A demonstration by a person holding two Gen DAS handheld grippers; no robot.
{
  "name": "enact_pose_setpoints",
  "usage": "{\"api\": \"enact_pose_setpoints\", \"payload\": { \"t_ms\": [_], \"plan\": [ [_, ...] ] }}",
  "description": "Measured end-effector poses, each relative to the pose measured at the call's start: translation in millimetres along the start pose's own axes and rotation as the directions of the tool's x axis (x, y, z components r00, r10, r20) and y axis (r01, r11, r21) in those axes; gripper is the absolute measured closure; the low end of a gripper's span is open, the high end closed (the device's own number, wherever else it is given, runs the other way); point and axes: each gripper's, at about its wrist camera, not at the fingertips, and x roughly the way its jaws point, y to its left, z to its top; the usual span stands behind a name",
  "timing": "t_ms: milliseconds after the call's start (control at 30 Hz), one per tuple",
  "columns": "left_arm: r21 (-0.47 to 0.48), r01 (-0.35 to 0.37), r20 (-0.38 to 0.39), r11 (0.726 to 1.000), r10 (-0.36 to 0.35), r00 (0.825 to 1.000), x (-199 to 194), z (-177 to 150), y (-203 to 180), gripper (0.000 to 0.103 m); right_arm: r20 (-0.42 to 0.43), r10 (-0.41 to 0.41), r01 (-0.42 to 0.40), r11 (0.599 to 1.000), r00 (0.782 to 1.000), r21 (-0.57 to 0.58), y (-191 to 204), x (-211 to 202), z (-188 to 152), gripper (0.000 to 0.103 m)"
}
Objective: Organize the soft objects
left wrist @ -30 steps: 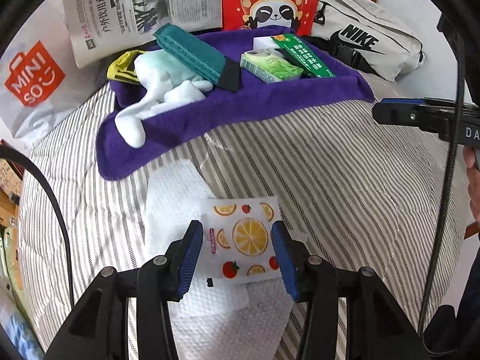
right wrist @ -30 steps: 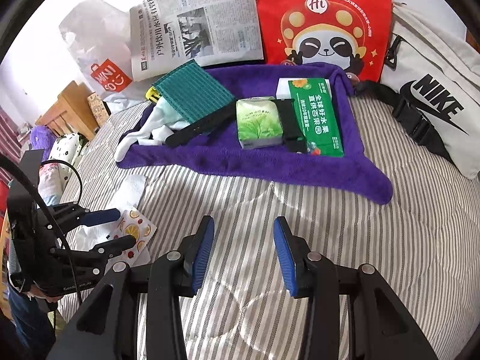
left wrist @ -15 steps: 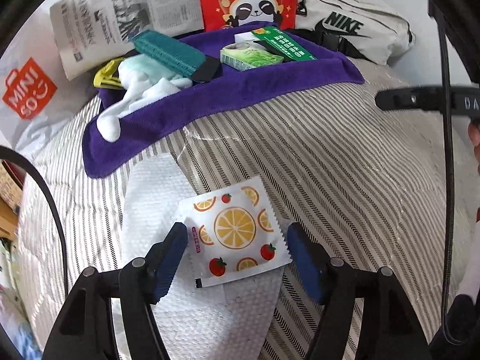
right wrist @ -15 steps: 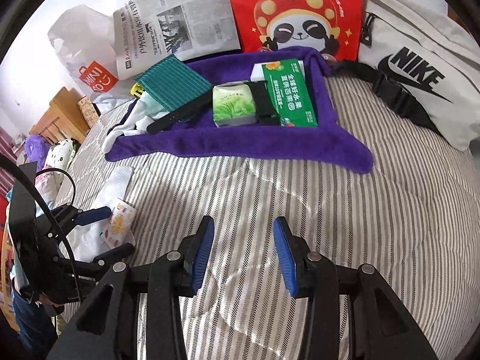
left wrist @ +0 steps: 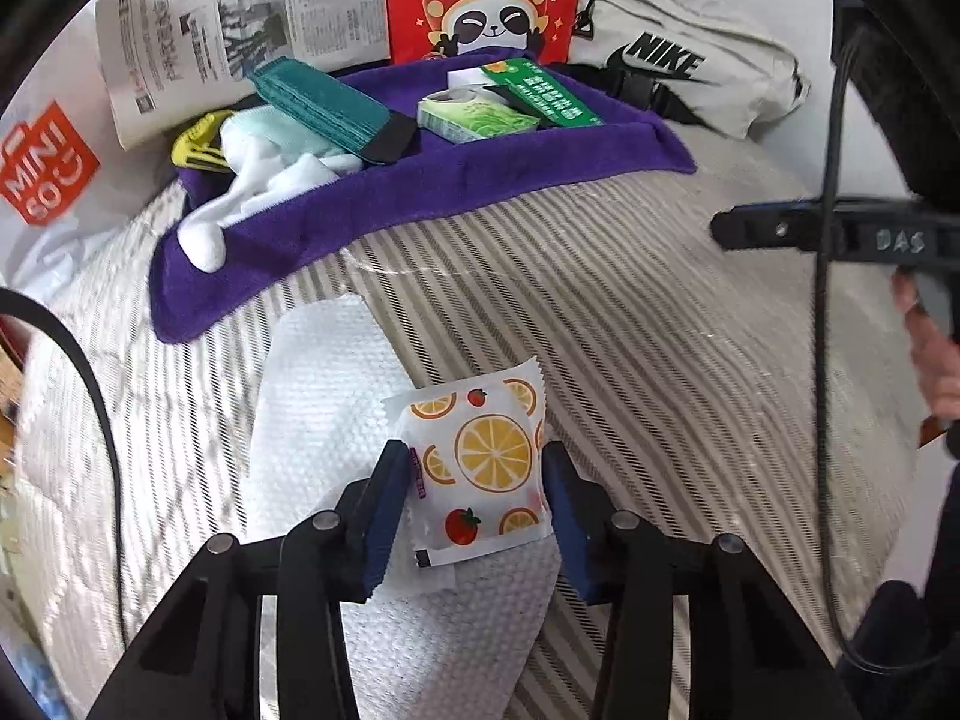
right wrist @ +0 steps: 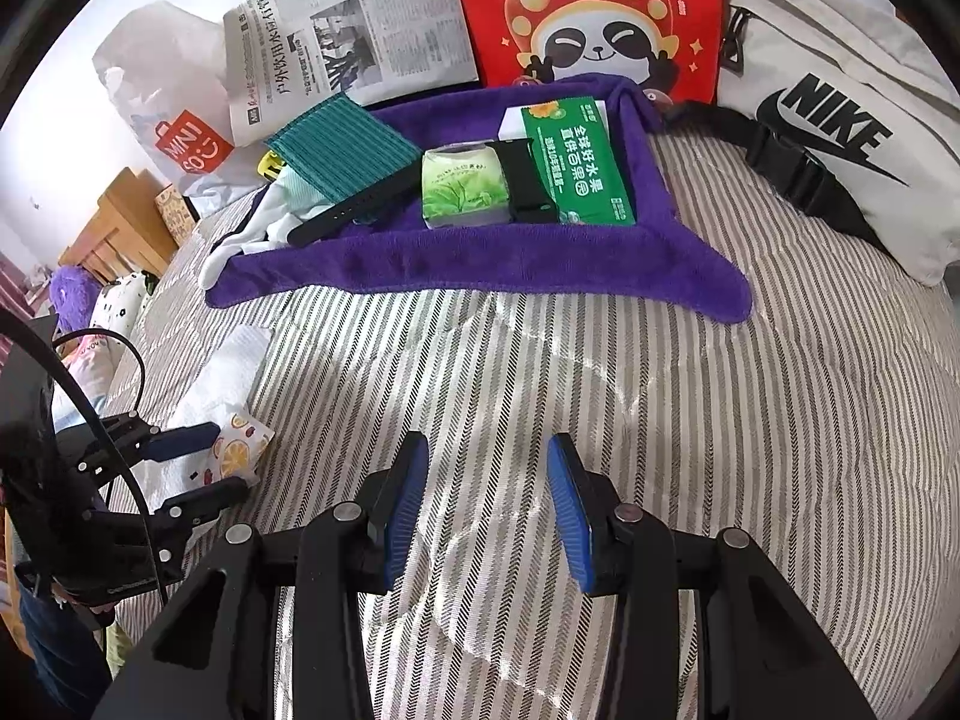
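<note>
Left gripper (left wrist: pixel 477 495) has its blue pads pressed on both side edges of a small fruit-print packet (left wrist: pixel 480 468) — orange slices and strawberries on white — its jaws having just been closing onto it. The packet sits tilted over a white textured cloth (left wrist: pixel 324 396), which lies on the striped quilt (left wrist: pixel 660 360) just in front of the purple towel (left wrist: pixel 420 192), the landmark for everything else. From the right wrist view the same gripper (right wrist: pixel 207 462) shows at the far left, the packet (right wrist: pixel 240 450) between its fingers and well short of the towel's near edge.

Right gripper (right wrist: pixel 487 504) hangs over bare quilt (right wrist: pixel 600 360) in front of the purple towel (right wrist: pixel 480 258), its jaws partly apart with nothing between them.

On the towel lie a teal ribbed cloth (right wrist: pixel 345 147) toward its left side, a black strap (right wrist: pixel 354 210) beside it, a green tissue pack (right wrist: pixel 462 192) near the middle and a green flat packet (right wrist: pixel 576 162) to its right. White socks (left wrist: pixel 258 180) spill over the towel's left edge, with a yellow item (left wrist: pixel 195 141) just beyond them.

Behind the towel stand a newspaper (right wrist: pixel 354 42) and a red panda bag (right wrist: pixel 594 12); to the towel's right rests a grey Nike bag (right wrist: pixel 840 120), and off its back left corner a white Miniso bag (right wrist: pixel 174 126).
</note>
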Motion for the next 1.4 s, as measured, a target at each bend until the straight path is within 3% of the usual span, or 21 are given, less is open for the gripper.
{"api": "enact_pose_setpoints", "payload": {
  "t_ms": [67,333,467,567,700,767,867,967,1067,1167,1233,1300,1400],
  "plan": [
    [-0.008,0.008,0.002,1.000,-0.008,1.000,-2.3,-1.3,0.5,0.061,-0.005,0.000,0.000,1.000,1.000,0.002,-0.5,1.4,-0.8,0.062],
    [-0.088,0.184,0.027,0.979,-0.182,0.983,-9.7,-2.9,2.6,0.059,-0.013,0.008,-0.008,1.000,1.000,0.002,-0.5,4.4,-3.3,0.062],
    [-0.050,0.115,-0.008,0.992,-0.116,0.993,0.2,0.5,-10.8,0.054,-0.018,0.006,-0.006,1.000,1.000,-0.005,0.4,5.1,-5.2,0.062],
    [-0.040,0.103,-0.001,0.994,-0.103,0.995,2.7,3.9,-15.6,0.056,-0.017,0.004,-0.004,1.000,1.000,0.001,-3.2,4.3,-6.1,0.062],
    [-0.044,0.115,0.005,0.992,-0.115,0.993,5.7,11.0,-17.0,0.065,-0.017,-0.004,0.004,1.000,1.000,0.027,-13.0,2.5,-7.1,0.062],
    [-0.058,0.139,0.015,0.989,-0.139,0.990,3.8,14.3,-15.9,0.100,-0.015,-0.009,0.009,1.000,1.000,0.030,-16.0,0.9,-7.9,0.062],
    [-0.094,0.214,0.046,0.972,-0.211,0.976,-3.4,18.5,-9.2,0.098,-0.016,-0.015,0.015,0.999,1.000,0.037,-21.3,-1.0,-9.5,0.062],
    [-0.074,0.150,0.028,0.986,-0.148,0.989,-1.3,21.1,-8.6,0.098,-0.019,-0.018,0.019,0.999,1.000,0.044,-24.8,-0.1,-10.0,0.062],
    [-0.055,0.132,0.008,0.990,-0.132,0.991,0.6,18.1,-6.0,0.098,-0.025,-0.001,0.002,0.999,1.000,0.039,-24.9,0.6,-12.8,0.062],
    [-0.043,0.106,0.031,0.993,-0.105,0.994,-7.6,13.6,-2.0,0.086,-0.032,0.023,-0.023,0.999,0.999,0.030,-21.9,2.0,-15.8,0.062],
    [-0.046,0.086,0.045,0.995,-0.084,0.996,-13.9,10.9,1.9,0.060,-0.036,0.019,-0.019,1.000,0.999,0.007,-16.7,3.6,-17.5,0.062],
    [-0.024,0.046,0.061,0.999,-0.045,0.997,-20.5,7.2,2.5,0.042,-0.039,0.034,-0.034,0.999,0.999,-0.002,-12.2,4.4,-18.9,0.062],
    [0.004,0.031,0.077,1.000,-0.031,0.997,-26.8,0.2,0.7,0.039,-0.039,0.065,-0.065,0.998,0.997,-0.010,-9.4,1.8,-23.9,0.059]
  ]
}}
